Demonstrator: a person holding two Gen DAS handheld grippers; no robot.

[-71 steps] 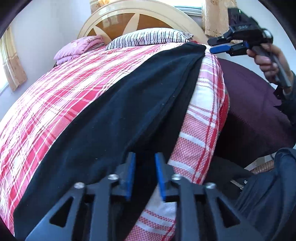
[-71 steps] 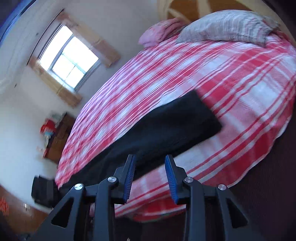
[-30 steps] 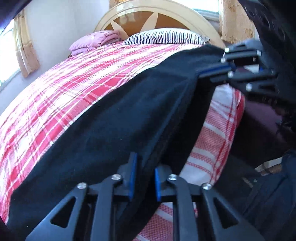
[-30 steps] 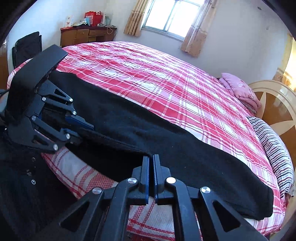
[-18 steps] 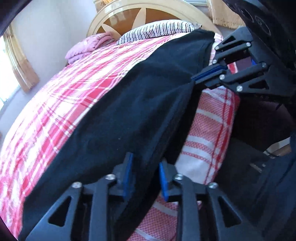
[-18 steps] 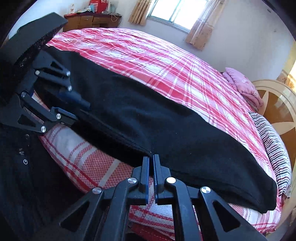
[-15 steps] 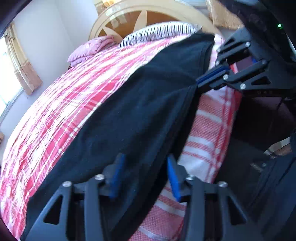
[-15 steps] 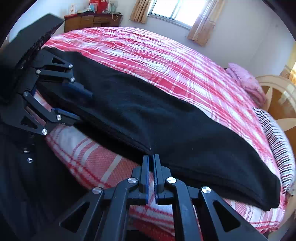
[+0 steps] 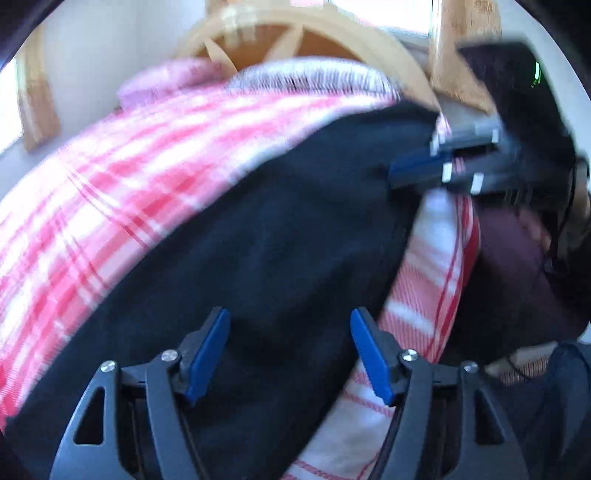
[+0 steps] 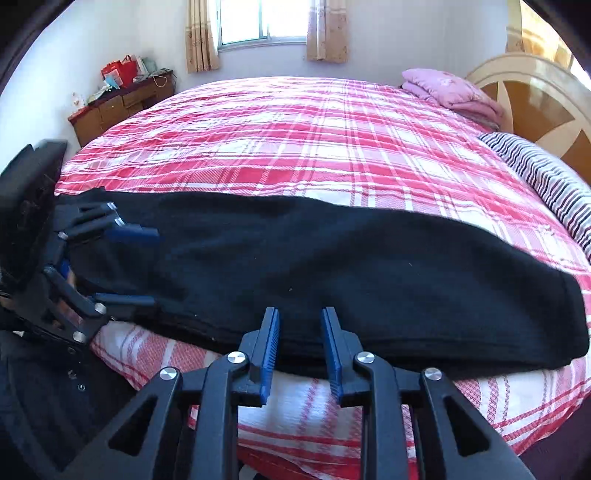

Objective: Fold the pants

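Black pants, folded lengthwise, lie flat along the near edge of the bed, which has a red plaid sheet. My right gripper is at the middle of the pants' near edge. Its jaws are opening, and the cloth edge lies just beyond the blue pads, which do not press on it. My left gripper is at the left end of the pants, jaws opening wide, one finger above the cloth and one below. The left wrist view is blurred: the left gripper is spread over the pants, with the right gripper beyond.
A striped pillow and a folded pink blanket lie by the round wooden headboard. A wooden dresser with red bags stands at the far wall under a curtained window. A person's dark clothing is at the lower left.
Both grippers held the pants' near edge pinched and lifted; now both have opened and let go. The pants have settled flat on the bed, and the right wrist view has levelled out.
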